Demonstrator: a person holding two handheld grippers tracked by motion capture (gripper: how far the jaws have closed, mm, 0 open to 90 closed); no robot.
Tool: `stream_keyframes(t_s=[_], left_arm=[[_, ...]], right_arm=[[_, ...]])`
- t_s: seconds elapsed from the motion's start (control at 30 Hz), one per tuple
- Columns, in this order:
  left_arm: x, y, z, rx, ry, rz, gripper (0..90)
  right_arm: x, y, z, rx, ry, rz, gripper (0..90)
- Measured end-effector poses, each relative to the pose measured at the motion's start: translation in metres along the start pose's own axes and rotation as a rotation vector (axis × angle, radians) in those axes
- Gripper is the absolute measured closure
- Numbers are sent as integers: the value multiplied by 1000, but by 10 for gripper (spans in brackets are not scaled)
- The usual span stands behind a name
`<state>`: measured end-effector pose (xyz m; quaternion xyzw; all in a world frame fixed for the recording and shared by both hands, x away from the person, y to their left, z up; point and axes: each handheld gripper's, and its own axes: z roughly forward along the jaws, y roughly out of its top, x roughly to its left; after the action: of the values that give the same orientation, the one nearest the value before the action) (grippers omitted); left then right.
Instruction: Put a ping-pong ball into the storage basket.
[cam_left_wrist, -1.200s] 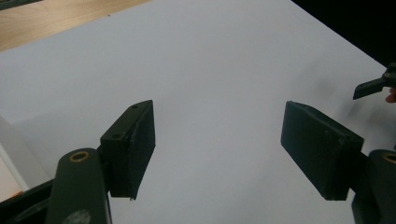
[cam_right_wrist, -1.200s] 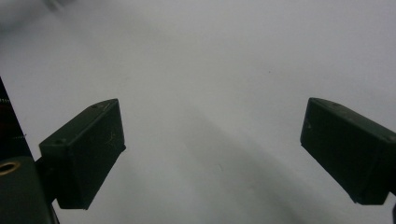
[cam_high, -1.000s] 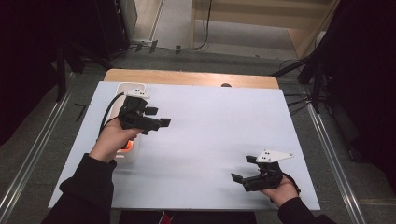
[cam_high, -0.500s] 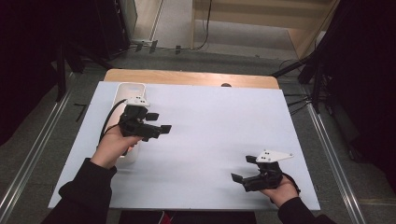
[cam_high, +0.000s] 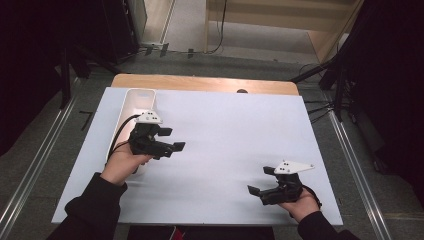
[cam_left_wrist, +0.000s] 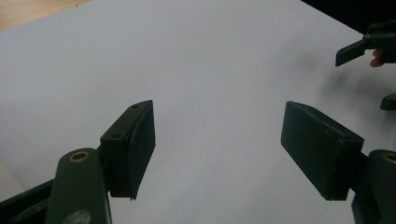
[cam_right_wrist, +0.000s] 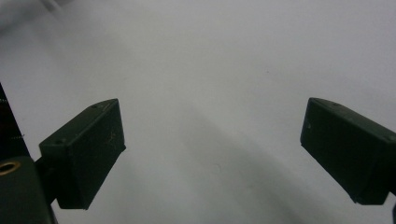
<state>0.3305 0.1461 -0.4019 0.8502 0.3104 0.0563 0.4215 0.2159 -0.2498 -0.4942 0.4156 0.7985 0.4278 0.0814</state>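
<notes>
The left gripper (cam_high: 171, 139) hangs over the left part of the white table (cam_high: 225, 130), held in the left hand (cam_high: 122, 162), whose forearm in a dark sleeve (cam_high: 90, 210) comes up from the bottom-left corner in the high view. The hand grasps the tool from behind and below, so the black body points toward the table's middle — roughly level, jaws leading to the right. A grey three-cornered plate sits on top, and a black cable loops back from it toward the wrist. In the left gripper view its jaws stand apart with bare white tabletop between them; nothing is held.

Just behind and beside that hand lies a long white tray (cam_high: 137, 102), running from the far left edge of the table back toward the person. The hand and gripper cover its near end, so whether anything lies in that part cannot be told. The gripper itself is just to the right of the tray, above the table surface.

The right gripper (cam_high: 261, 181) rests low near the front right corner, in the right hand (cam_high: 300, 205), wrist bent so the jaws point left toward the table's centre. In the right gripper view its jaws gape wide over bare white surface — empty as well. The two tools are well apart.
</notes>
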Motion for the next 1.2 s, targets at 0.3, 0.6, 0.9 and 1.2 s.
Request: stream_keyframes(t_s=[0.3,0.6,0.9,1.2], left_arm=[[-7,-13,2,16,-19,22,268],[-14,-24,3,7,-26,39,268],[-17,-38,6,23,-34,47,269],[-20,-48,2,20,-47,65,269]], right_arm=[[0,0,0,2,0,0,51],[0,0,0,1,0,2,51],[-1,0,1,2,-3,-1,51],[-2,0,1,4,-7,2,51]])
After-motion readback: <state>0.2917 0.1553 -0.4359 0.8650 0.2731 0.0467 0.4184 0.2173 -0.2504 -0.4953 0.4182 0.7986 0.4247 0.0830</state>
